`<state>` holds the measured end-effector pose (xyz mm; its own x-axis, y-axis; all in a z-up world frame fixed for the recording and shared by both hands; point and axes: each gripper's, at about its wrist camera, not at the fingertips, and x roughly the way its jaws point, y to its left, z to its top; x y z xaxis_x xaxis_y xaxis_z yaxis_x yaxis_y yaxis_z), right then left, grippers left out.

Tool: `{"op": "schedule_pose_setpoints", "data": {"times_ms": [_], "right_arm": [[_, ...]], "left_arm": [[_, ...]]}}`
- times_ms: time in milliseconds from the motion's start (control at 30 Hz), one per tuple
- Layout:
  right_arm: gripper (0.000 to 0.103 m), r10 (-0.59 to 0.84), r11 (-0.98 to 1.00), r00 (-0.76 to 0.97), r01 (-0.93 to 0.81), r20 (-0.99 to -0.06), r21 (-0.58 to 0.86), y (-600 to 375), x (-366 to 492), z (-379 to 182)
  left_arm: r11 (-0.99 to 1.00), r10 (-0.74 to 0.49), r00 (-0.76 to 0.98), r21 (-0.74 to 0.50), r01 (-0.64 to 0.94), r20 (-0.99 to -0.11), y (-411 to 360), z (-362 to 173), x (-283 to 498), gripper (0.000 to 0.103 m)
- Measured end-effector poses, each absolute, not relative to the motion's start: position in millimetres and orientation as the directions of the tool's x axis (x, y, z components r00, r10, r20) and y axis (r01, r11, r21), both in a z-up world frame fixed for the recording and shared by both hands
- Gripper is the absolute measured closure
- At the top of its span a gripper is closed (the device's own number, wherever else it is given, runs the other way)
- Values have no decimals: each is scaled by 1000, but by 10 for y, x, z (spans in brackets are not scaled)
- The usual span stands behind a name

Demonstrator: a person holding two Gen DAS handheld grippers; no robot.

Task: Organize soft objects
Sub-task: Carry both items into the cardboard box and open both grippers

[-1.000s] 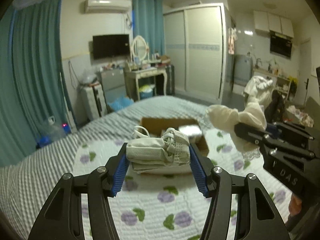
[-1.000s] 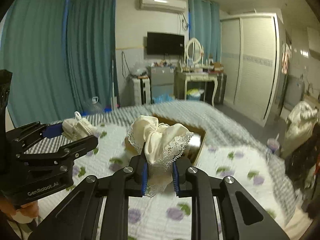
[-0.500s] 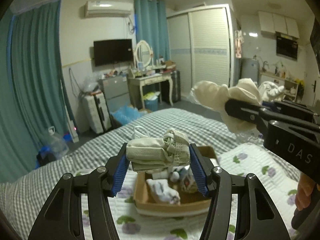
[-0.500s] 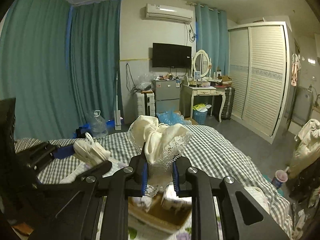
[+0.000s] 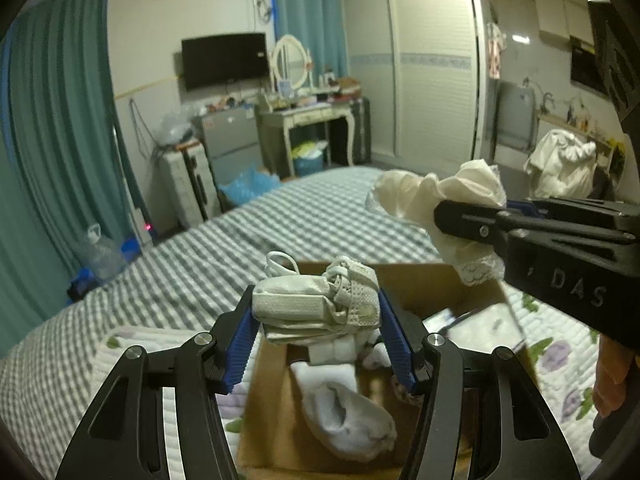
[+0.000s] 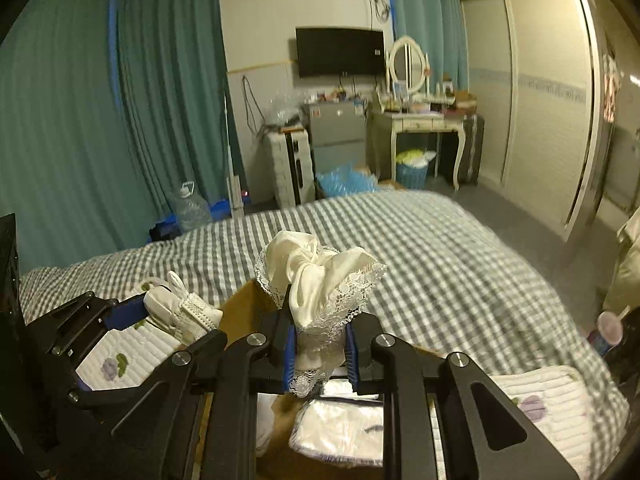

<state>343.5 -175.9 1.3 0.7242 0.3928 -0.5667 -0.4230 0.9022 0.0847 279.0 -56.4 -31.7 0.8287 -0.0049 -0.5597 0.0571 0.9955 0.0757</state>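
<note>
I had both tongs loaded over the cardboard box [image 5: 420, 280] on the bed [image 5: 320, 216]. My left tongs [image 5: 316, 322] were clamped on a folded grey-white bundle [image 5: 316, 304], a mesh-edged garment with a thin loop sticking up at the back, held just above the open box. My right tongs [image 6: 318, 346] were pinched tight on a cream satin piece with lace trim [image 6: 316, 276], bunched upward out of the jaws, with a lace tail hanging below them; from the left camera it sat up and to the right of the box.

Inside the box I could see a white sock [image 5: 344, 412] and, in the right view, a flat packet of white cloth [image 6: 340, 426] directly under the right tongs.

Both pieces looked very light and limp. The folded bundle I judged would keep its shape only while squeezed across the fold, so the mid-body hold suited it; released from height it would likely spring open. The satin looked slippery, and the lace seemed liable to snag on the ribbed blue pads [image 6: 289, 354], so I reckoned a deep grip on the gathered middle was safer than the trim. Lowering each close to the box floor before letting go seemed the sensible call.
</note>
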Motion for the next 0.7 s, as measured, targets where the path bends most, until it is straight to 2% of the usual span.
{"op": "schedule_pose_setpoints", "data": {"times_ms": [267,433,500,533,567,700], "right_arm": [[84,384,900,654,-424,-652,105,-1704,3763,-444],[83,391,895,619,-427,-681,126,-1648,3787,-574],[65,383,901,625,-414,-680,128,-1646,3766,-548],[45,379,907,636,-399,-671,135,-1672,3755,-523],[40,370,915,654,-380,-660,136,-1707,3731,-490],[40,350,927,688,-354,-635,127,-1829,3537,-278]], "left_arm": [[992,4,791,101,73,-612,-636,-562,2907,46],[994,-31,776,62,90,-630,-639,-599,2891,43],[996,-22,774,57,75,-633,-650,-585,2869,33],[996,-11,774,58,61,-633,-648,-569,2856,21],[997,-5,780,58,53,-626,-643,-548,2847,19],[998,-8,793,43,43,-609,-619,-310,2716,19]]}}
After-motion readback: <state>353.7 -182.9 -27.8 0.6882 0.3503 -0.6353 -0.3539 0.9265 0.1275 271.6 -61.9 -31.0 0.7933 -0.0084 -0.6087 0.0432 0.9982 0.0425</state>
